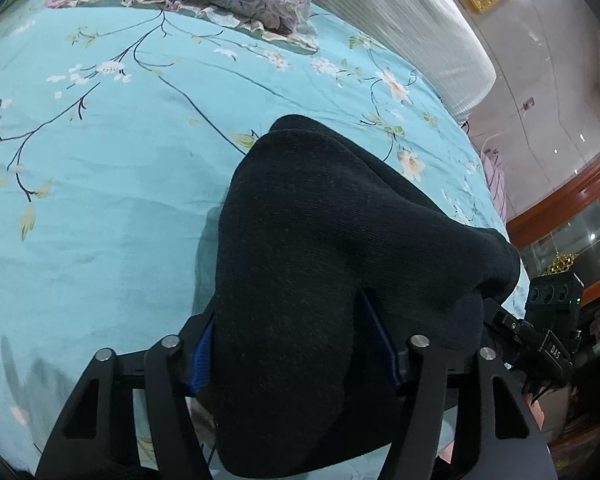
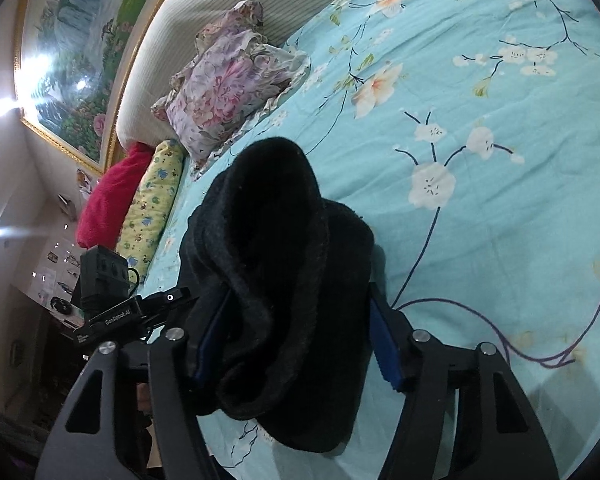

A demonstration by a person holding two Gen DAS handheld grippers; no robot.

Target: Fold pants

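- Pants (image 1: pixel 320 264): black knit cloth, bunched and lifted above the bed. In the left wrist view the bulk fills the centre and runs toward 12 o'clock, with a fold trailing to 3 o'clock. In the right wrist view (image 2: pixel 284 264) it is a rumpled heap, fleecy inner side showing, rising from between the fingers toward 12 o'clock.
- Left gripper (image 1: pixel 300 344): the cloth fills the gap between the blue pads (image 1: pixel 205 354) and hangs down past them to 6 o'clock; jaws clamped on the pants. Seen also in the right wrist view at 9 o'clock (image 2: pixel 168 304), touching the heap.
- Right gripper (image 2: pixel 296 340): fingers set fairly wide, cloth bunched between them. The left pad (image 2: pixel 212 336) presses the fabric; the right pad (image 2: pixel 384 348) sits at the fabric's edge. Jaws holding the pants. Its body shows in the left wrist view at 3 o'clock (image 1: pixel 540 332).
- Bed sheet (image 1: pixel 100 200): turquoise with white blossom and dark branches, below the pants on all sides.
- Pillow (image 2: pixel 228 92): floral, purple and pink, at 11 o'clock, well apart from the pants.
- Bolster (image 2: pixel 152 204): yellow print, at 9 o'clock, beside a red blanket (image 2: pixel 112 196).
- Headboard (image 1: pixel 400 28): pale, ribbed, at 1 o'clock.
- Painting (image 2: pixel 76 56): gilt frame, landscape, at 10 o'clock.
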